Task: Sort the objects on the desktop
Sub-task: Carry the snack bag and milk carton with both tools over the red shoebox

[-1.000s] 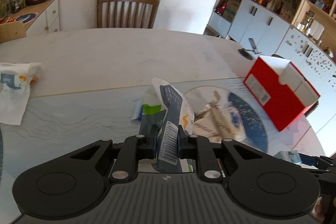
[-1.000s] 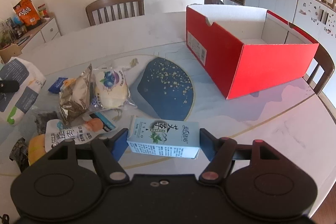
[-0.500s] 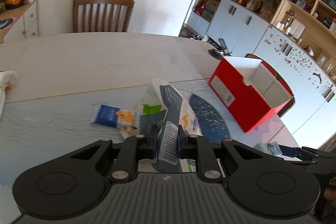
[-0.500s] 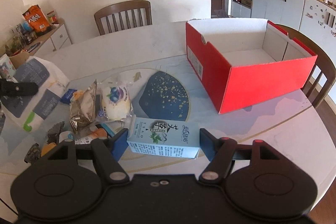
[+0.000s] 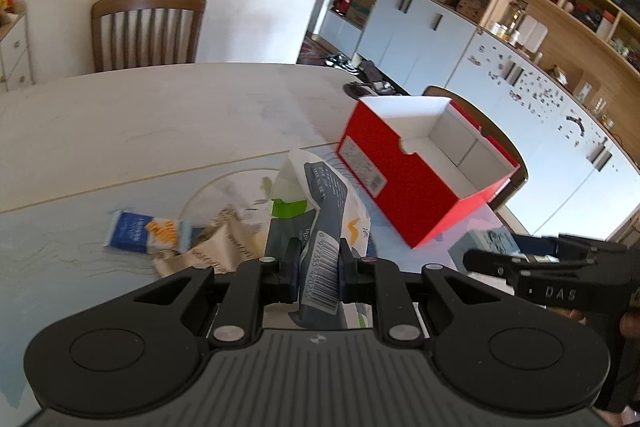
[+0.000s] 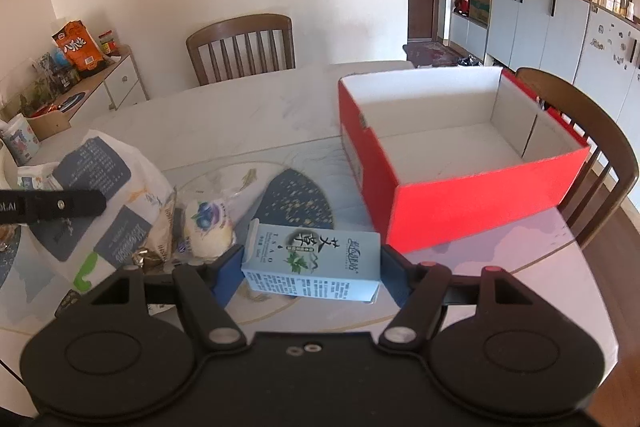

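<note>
Sorting barely begun: your left gripper [image 5: 319,263] pinched the white-and-blue bag [image 5: 325,227] aloft, your right gripper [image 6: 310,267] clamped the pale-blue drink carton [image 6: 314,261] above the table, the red box [image 6: 460,163] stood empty, and snack packets [image 6: 208,227] remained unsorted.

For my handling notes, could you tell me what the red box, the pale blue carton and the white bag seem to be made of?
Red box: likely cardboard, matte red outside, plain white inside, with folded flaps.
Carton, in the right claw: printed paperboard, crisp edges, faint sheen.
Bag, pinched by the left claw: thin plastic film, probably; it crumples and shows a printed barcode.
</note>
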